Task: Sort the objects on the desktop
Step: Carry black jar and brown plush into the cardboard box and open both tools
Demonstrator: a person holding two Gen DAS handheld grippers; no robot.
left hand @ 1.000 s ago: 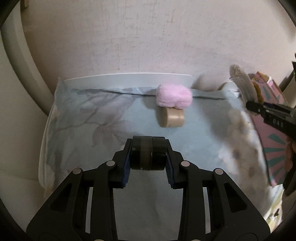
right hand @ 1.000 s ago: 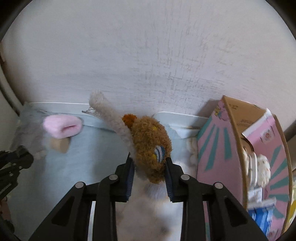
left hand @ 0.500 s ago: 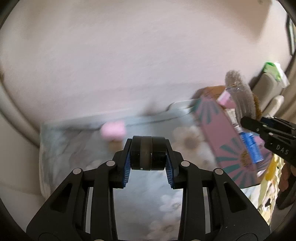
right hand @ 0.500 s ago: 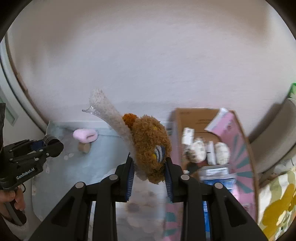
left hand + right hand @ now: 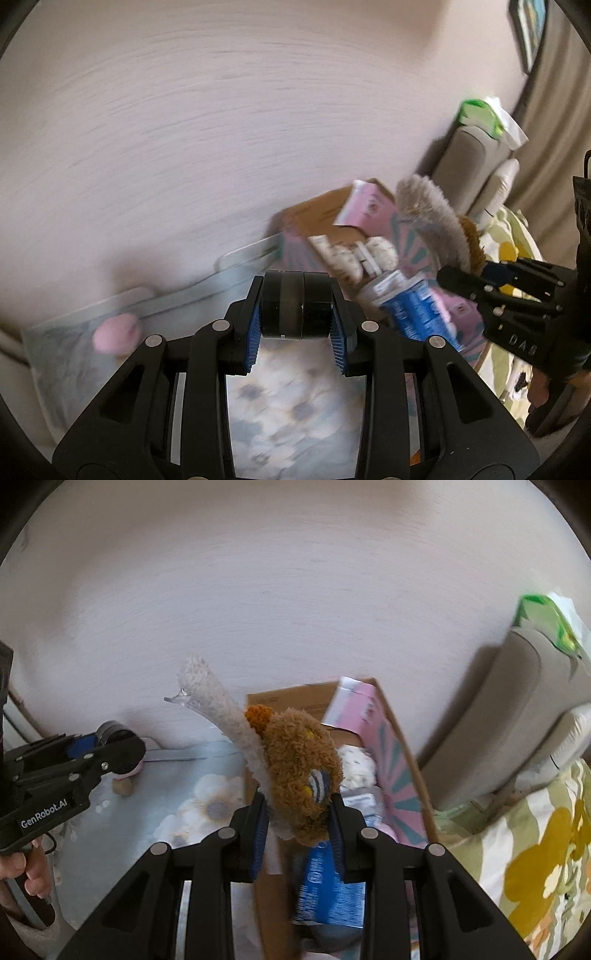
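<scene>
Left-wrist view had the left gripper (image 5: 295, 308) clamped on a black cylindrical object (image 5: 294, 304), its blue-padded fingers (image 5: 254, 334) pressed against both sides of it, held above a floral cloth (image 5: 291, 410) that showed blurred beneath. At about ten o'clock from that gripper a pink fluffy item (image 5: 116, 331) lay on the cloth near the wall (image 5: 221, 129). At about two o'clock stood an open pink cardboard box (image 5: 314, 216) holding white pieces and a blue packet (image 5: 419, 314). At three o'clock the right gripper (image 5: 465, 275) came in from the edge, with a grey fuzzy strip (image 5: 432, 218) and brown fur rising from it. Right-wrist view showed the right gripper (image 5: 299, 823) closed on a brown plush toy (image 5: 301, 771), the toy squeezed between the blue pads, its pale fuzzy strip (image 5: 218, 709) slanting up toward eleven o'clock. The toy hung directly over the open box (image 5: 397, 746), where the blue packet (image 5: 325, 893) lay below the fingers at six o'clock. At nine o'clock the left gripper (image 5: 122, 747) was seen from the side, with the pink item partly hidden behind it. At three o'clock lay a yellow-flowered fabric (image 5: 546, 849) and a grey cushion (image 5: 517, 716).
</scene>
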